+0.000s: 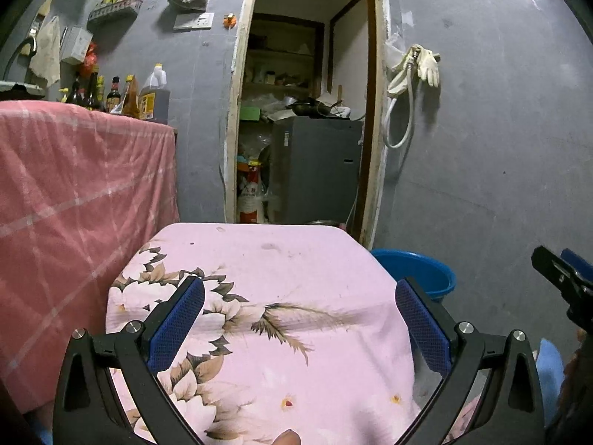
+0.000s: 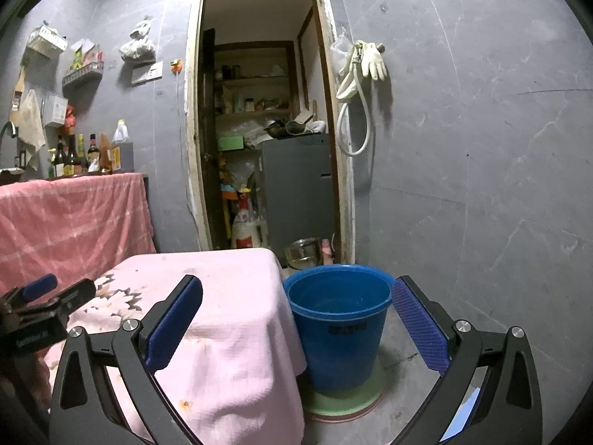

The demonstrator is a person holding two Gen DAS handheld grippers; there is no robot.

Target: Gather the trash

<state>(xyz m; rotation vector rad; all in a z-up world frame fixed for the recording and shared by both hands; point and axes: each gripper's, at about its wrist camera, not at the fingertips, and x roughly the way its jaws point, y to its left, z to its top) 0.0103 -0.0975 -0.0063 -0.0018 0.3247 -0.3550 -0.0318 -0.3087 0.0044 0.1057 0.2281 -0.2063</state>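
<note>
Pink cloth (image 1: 259,296) shows no trash; both the left gripper (image 1: 300,319) and right gripper (image 2: 296,319) gape empty. Careless reaching could snag it or tip the bucket (image 2: 339,319) just right.

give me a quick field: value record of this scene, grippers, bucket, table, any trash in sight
left gripper: open, empty, over the table
right gripper: open, empty, facing the bucket
table: under a pink floral cloth
bucket: blue, upright, on the floor right of the table, on a green disc
trash: none visible on the cloth
</note>
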